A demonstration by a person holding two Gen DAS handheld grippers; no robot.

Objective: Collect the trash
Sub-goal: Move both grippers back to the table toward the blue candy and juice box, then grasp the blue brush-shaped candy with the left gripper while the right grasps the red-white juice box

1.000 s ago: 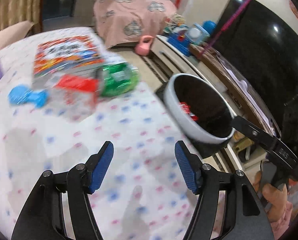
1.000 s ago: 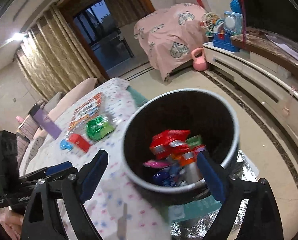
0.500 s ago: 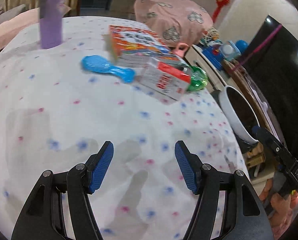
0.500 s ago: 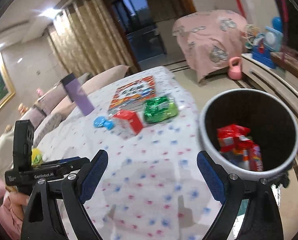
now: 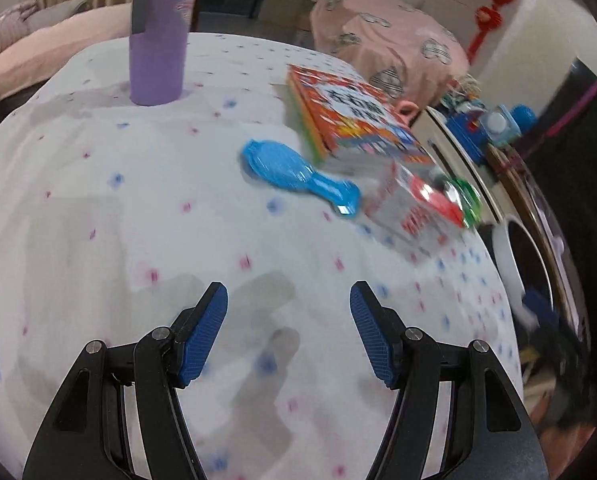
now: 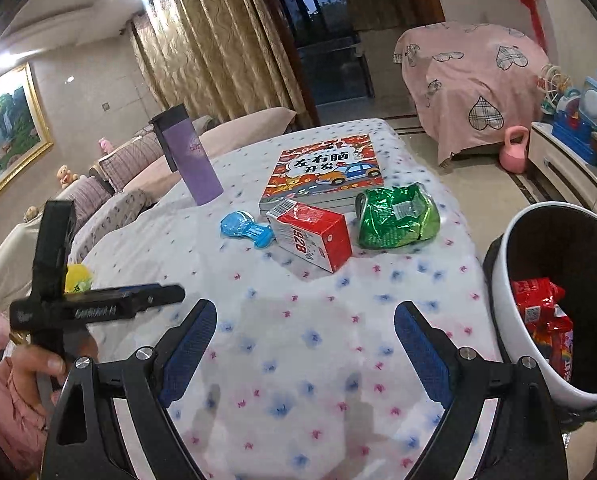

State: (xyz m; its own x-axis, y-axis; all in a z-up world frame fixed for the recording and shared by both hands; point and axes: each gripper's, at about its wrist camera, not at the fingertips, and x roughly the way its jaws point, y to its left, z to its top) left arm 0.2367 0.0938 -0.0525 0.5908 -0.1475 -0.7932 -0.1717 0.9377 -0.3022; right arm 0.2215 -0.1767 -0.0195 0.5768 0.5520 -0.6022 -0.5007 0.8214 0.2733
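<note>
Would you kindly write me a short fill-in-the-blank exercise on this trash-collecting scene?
1. The crumpled foil snack bag beside the red-and-white carton is ___.
2. The tall purple bottle has a ___ lid.
3. The white round bin already holds ___ wrappers.
4. Both the left tongs and right tongs are ___.

Missing words: green; black; red; open

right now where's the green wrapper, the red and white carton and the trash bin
green wrapper [image 6: 398, 218], right wrist view, middle of the crumpled foil
red and white carton [image 6: 312, 236], right wrist view, its upper red face
trash bin [image 6: 510, 248], right wrist view, white near rim
</note>
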